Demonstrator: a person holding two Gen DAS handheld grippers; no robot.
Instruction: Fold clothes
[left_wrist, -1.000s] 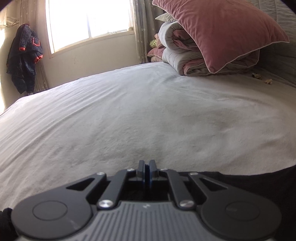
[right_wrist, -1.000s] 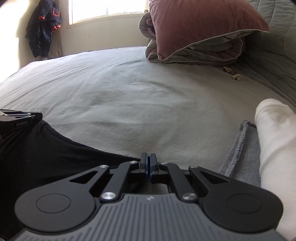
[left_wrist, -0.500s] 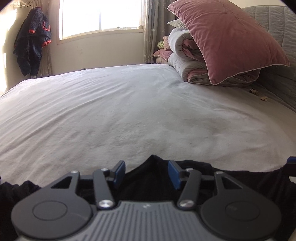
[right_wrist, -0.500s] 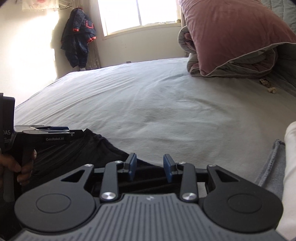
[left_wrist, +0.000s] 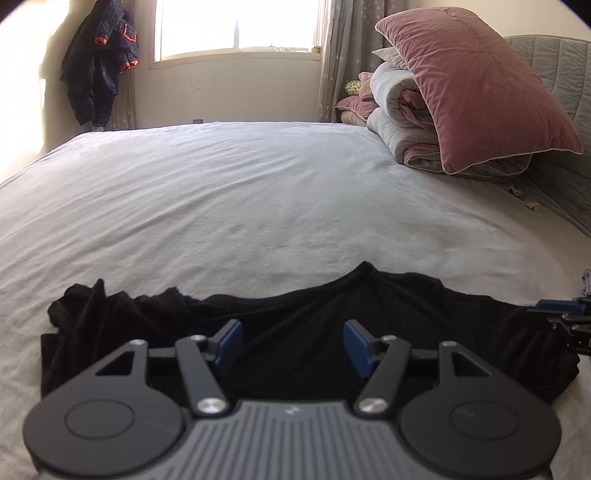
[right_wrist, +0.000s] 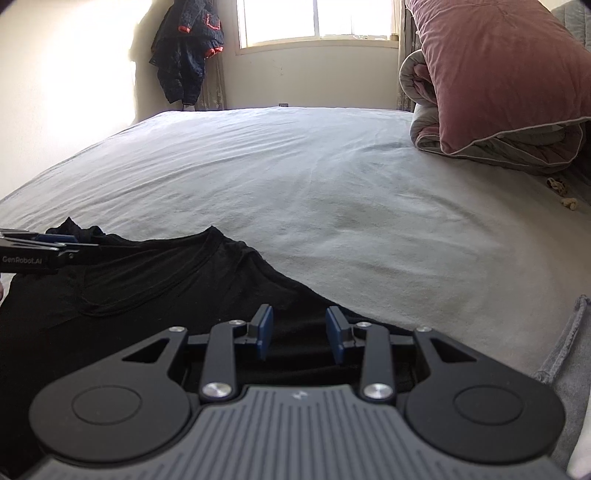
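A black T-shirt (left_wrist: 295, 317) lies spread on the near part of the bed, neckline toward the far side; it also shows in the right wrist view (right_wrist: 155, 280). Its left sleeve is bunched up (left_wrist: 92, 310). My left gripper (left_wrist: 293, 347) is open and empty just above the shirt's middle. My right gripper (right_wrist: 300, 332) is open and empty above the shirt's right part. The right gripper shows at the right edge of the left wrist view (left_wrist: 565, 317), and the left gripper at the left edge of the right wrist view (right_wrist: 37, 251).
The bed's pale sheet (left_wrist: 258, 192) stretches far ahead. A pink pillow (left_wrist: 480, 88) leans on a rolled duvet (left_wrist: 399, 110) by the grey headboard at the right. A grey cloth (right_wrist: 569, 369) lies at the right. A dark jacket (left_wrist: 99, 70) hangs by the window.
Both grippers were shut on the shirt's edge a second ago; they opened, let it go and pulled back and up. The shirt now lies flat on the bed.
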